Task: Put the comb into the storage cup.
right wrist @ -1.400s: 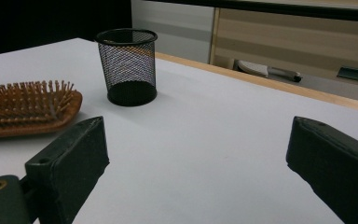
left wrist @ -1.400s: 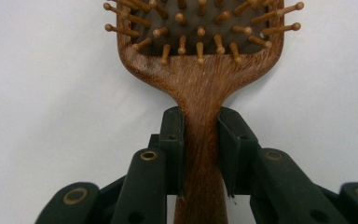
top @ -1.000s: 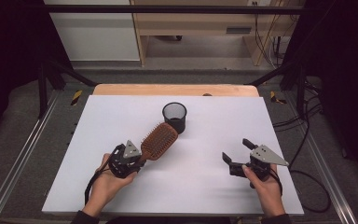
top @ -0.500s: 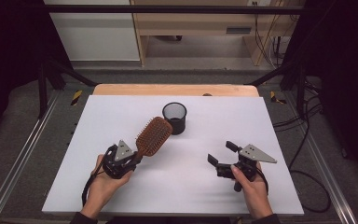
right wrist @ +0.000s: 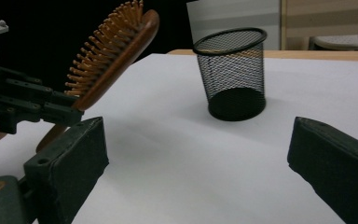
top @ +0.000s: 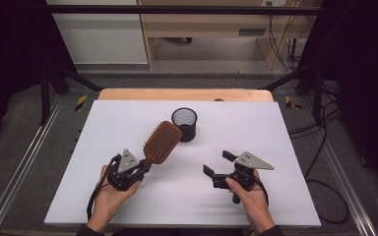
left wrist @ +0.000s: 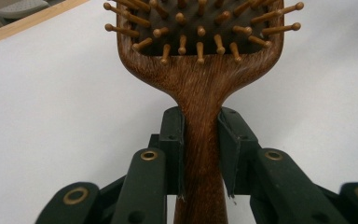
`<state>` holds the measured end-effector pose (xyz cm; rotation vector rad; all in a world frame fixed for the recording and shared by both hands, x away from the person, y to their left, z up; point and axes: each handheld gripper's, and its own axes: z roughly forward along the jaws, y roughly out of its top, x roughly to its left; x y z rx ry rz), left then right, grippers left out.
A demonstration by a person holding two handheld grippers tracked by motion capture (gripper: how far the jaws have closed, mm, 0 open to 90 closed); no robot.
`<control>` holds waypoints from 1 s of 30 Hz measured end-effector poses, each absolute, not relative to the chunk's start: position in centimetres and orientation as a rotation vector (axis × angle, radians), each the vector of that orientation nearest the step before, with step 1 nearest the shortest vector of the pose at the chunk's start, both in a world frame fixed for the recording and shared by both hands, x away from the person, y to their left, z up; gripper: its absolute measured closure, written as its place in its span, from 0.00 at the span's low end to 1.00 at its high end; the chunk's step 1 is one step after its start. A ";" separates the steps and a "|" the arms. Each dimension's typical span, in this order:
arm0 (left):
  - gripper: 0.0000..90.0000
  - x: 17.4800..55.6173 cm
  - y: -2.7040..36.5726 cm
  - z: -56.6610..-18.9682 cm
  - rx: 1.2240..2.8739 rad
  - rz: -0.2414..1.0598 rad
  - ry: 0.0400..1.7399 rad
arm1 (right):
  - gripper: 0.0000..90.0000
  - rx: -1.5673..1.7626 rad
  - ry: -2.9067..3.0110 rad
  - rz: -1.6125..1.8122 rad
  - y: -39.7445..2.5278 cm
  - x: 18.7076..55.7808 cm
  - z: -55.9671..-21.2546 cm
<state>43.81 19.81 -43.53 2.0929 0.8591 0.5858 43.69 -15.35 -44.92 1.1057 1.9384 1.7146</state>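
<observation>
Fingers [left wrist: 175, 140] of the left gripper [top: 145, 167] clamp the narrow wooden handle of the hairbrush [top: 160, 142], one black pad pressed flat against each side of the neck just below the paddle. In the left gripper view the hairbrush [left wrist: 200, 88] stands straight up between the pads, bristles toward the camera, each wooden pin tipped with a small ball. In the high view the brush head rises from the gripper, tilted up and away toward the far right, bristle face turned to the left, held above the white table [top: 103, 128]. The head ends just beside the black mesh cup [top: 184, 124], which stands upright on the table near its far middle.

The right gripper [top: 219, 164] rests near the front right of the table in the person's hand, its jaws spread wide apart with nothing between them, pointed toward the left. In the right gripper view the mesh cup [right wrist: 233, 74] stands beyond the open jaws, and the hairbrush [right wrist: 114, 56] slants upward at the left, lifted off the table, with the left gripper [right wrist: 32, 105] holding its handle.
</observation>
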 end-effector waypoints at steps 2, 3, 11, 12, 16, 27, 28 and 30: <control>0.81 43.6 19.5 -43.4 2.085 0.594 0.850 | 0.06 1.108 1.958 1.723 -14.1 43.8 -44.9; 0.81 43.6 19.5 -43.4 2.085 0.594 0.850 | 0.06 1.108 1.958 1.723 -14.1 43.8 -44.9; 0.81 43.0 19.0 -43.1 2.070 0.609 0.826 | 0.06 1.121 1.992 1.782 -11.3 43.9 -44.7; 0.81 42.9 18.8 -43.2 2.068 0.611 0.822 | 0.06 1.120 2.002 1.800 -10.7 44.0 -44.5; 0.81 42.7 18.4 -43.3 2.073 0.610 0.815 | 0.06 1.115 2.018 1.830 -9.3 44.3 -44.2; 0.81 42.4 18.4 -43.1 2.059 0.627 0.802 | 0.06 1.109 2.039 1.856 -7.9 44.8 -43.2; 0.81 42.4 18.4 -43.1 2.059 0.625 0.800 | 0.07 1.106 2.038 1.855 -7.9 44.8 -43.2; 0.81 42.3 18.3 -43.1 2.057 0.630 0.798 | 0.08 1.102 2.028 1.857 -7.9 44.8 -42.9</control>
